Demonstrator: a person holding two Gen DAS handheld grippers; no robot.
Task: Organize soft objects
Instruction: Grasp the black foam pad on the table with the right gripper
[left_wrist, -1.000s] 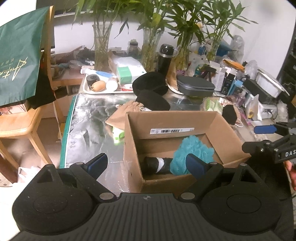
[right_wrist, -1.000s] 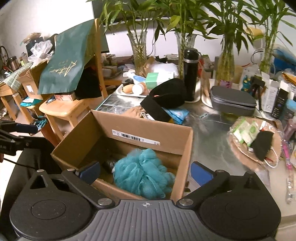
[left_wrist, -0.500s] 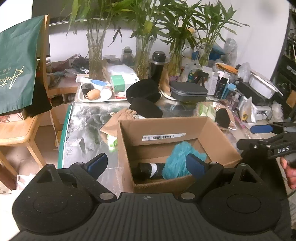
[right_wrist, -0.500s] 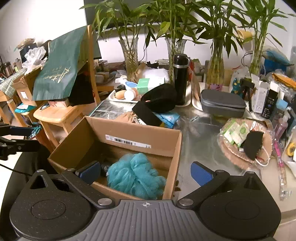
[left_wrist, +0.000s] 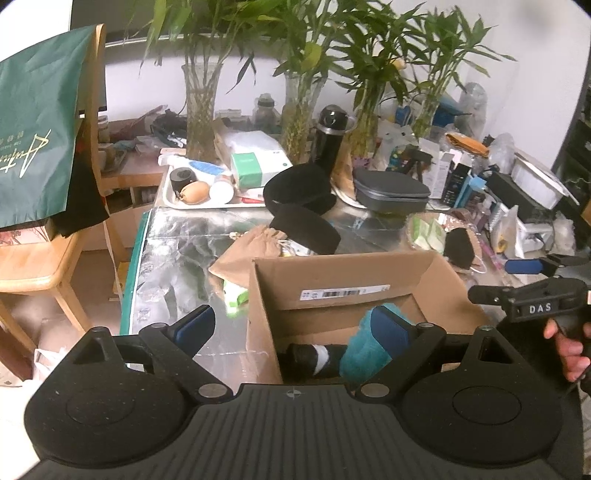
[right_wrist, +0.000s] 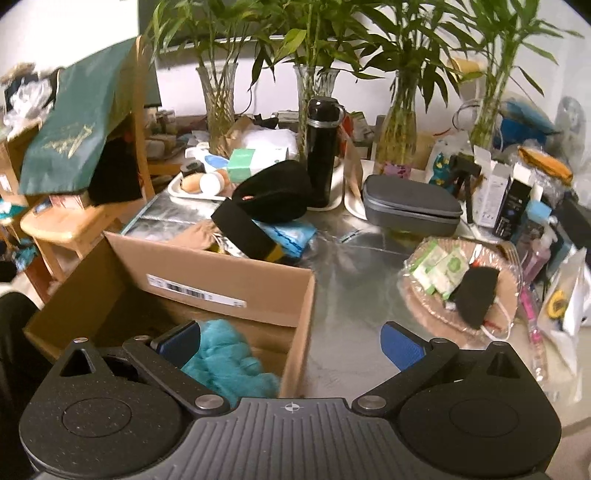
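Note:
An open cardboard box (left_wrist: 343, 273) stands on the silver table and also shows in the right wrist view (right_wrist: 221, 273). Inside lie a teal bath pouf (left_wrist: 364, 349) (right_wrist: 225, 360) and a black-and-white rolled sock (left_wrist: 314, 356). My left gripper (left_wrist: 295, 328) is open and empty, pulled back above the box's near edge. My right gripper (right_wrist: 291, 343) is open and empty over the box's right wall; it also shows at the right of the left wrist view (left_wrist: 528, 284). A black cap (right_wrist: 273, 195), a tan cloth pouch (left_wrist: 251, 251) and a black face mask (right_wrist: 476, 291) lie on the table.
Glass vases with bamboo (right_wrist: 218, 107), a black bottle (right_wrist: 323, 151), a grey case (right_wrist: 410, 203), a white tray with small items (left_wrist: 199, 188) and boxes crowd the table's back. A wooden chair with a green bag (left_wrist: 37, 147) stands at the left.
Both grippers have drawn back and up from the box, still open. The pouf and sock stay in the box.

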